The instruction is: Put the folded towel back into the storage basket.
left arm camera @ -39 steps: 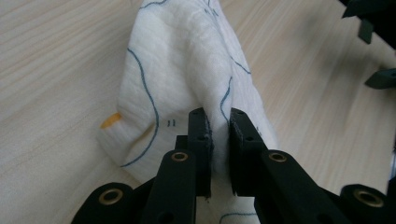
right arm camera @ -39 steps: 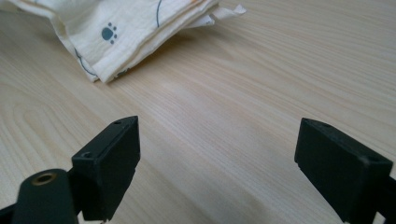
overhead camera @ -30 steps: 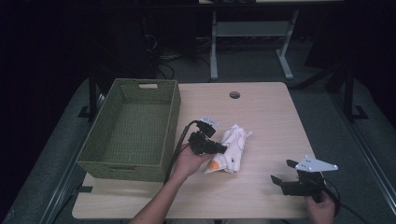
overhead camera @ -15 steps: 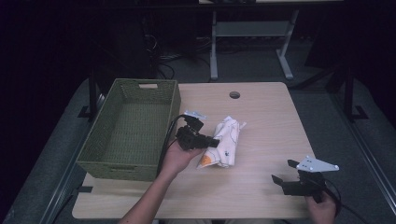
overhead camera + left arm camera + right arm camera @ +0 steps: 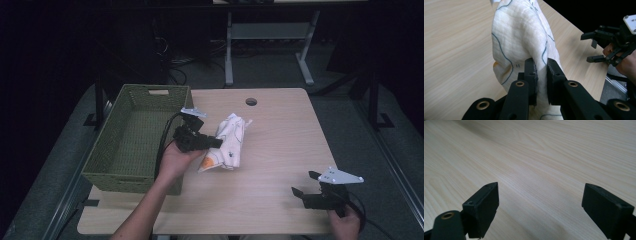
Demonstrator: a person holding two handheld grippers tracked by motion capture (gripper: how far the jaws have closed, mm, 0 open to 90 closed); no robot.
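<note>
Left gripper (image 5: 541, 68) jaws pinching a fold of the soft white line-printed cloth (image 5: 227, 145); light, floppy, so grip bunched folds. Right gripper (image 5: 540, 205) spread.

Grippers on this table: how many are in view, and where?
2. The left gripper is beside the green woven basket, shut on the white patterned cloth; the right gripper is open at the table's near right.
</note>
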